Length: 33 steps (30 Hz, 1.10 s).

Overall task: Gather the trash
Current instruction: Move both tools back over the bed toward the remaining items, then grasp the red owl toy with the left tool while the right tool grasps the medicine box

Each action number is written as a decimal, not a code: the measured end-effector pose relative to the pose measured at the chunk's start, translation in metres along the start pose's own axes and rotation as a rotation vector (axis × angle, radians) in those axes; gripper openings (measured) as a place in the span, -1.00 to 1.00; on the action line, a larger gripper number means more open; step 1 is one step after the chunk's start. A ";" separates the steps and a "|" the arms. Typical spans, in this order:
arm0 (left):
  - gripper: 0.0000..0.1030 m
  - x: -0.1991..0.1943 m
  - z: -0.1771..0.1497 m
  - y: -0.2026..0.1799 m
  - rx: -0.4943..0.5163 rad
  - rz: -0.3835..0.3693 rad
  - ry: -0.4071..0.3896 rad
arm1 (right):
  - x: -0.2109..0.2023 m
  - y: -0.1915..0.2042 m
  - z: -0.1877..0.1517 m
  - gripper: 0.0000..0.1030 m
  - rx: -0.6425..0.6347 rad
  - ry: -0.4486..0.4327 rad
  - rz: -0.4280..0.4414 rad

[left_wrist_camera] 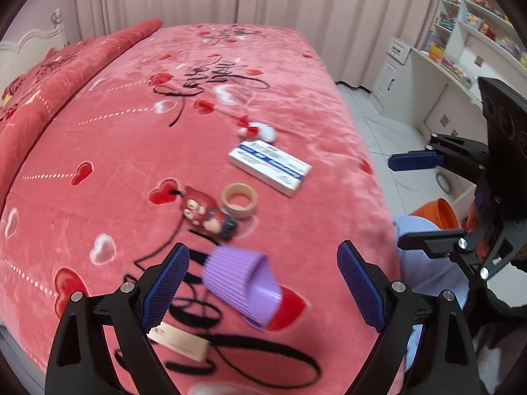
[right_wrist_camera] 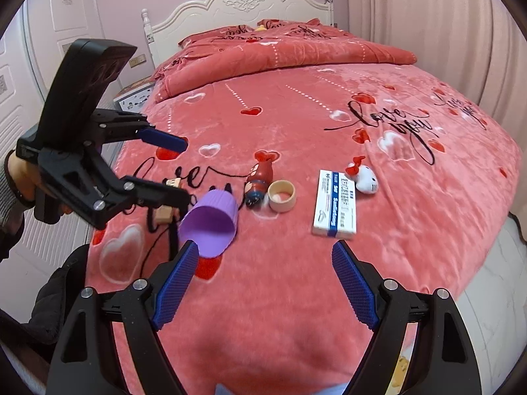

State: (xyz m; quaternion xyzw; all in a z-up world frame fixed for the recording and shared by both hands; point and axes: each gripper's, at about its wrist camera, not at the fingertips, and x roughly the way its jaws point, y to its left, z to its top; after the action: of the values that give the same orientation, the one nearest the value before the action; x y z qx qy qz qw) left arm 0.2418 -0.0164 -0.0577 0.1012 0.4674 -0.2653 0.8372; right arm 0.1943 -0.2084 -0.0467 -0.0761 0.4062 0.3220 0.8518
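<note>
A purple ribbed cup (left_wrist_camera: pixel 242 283) lies on its side on the red bed blanket (left_wrist_camera: pixel 115 151), just ahead of my open left gripper (left_wrist_camera: pixel 263 283); it also shows in the right wrist view (right_wrist_camera: pixel 210 223). A tape roll (left_wrist_camera: pixel 239 200), a small red figurine (left_wrist_camera: pixel 206 212), a white and blue box (left_wrist_camera: pixel 270 168) and a white plush toy (left_wrist_camera: pixel 260 130) lie beyond. A tan paper tag (left_wrist_camera: pixel 179 342) lies under the left finger. My right gripper (right_wrist_camera: pixel 265 283) is open and empty above the blanket; the left gripper (right_wrist_camera: pixel 164 168) shows there, open beside the cup.
An orange bin (left_wrist_camera: pixel 439 214) stands on the floor right of the bed, beside the right gripper (left_wrist_camera: pixel 425 197). A folded quilt (right_wrist_camera: pixel 280 56) and headboard (right_wrist_camera: pixel 237 3) are at the bed's far end. Shelves (left_wrist_camera: pixel 474 26) and a desk line the right wall.
</note>
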 end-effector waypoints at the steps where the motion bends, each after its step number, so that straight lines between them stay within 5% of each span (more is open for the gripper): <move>1: 0.75 0.005 0.003 0.005 -0.005 0.000 0.006 | 0.006 -0.003 0.003 0.60 0.002 0.005 0.001; 17: 0.75 0.103 0.019 0.079 -0.102 -0.059 0.146 | 0.101 -0.052 0.018 0.60 0.074 0.090 -0.019; 33: 0.75 0.123 0.015 0.087 -0.110 -0.076 0.141 | 0.148 -0.081 0.021 0.60 0.098 0.093 -0.100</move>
State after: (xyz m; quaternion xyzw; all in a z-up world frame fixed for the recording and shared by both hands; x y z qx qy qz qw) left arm 0.3515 0.0078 -0.1591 0.0555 0.5425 -0.2630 0.7959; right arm 0.3253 -0.1912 -0.1537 -0.0695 0.4564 0.2549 0.8496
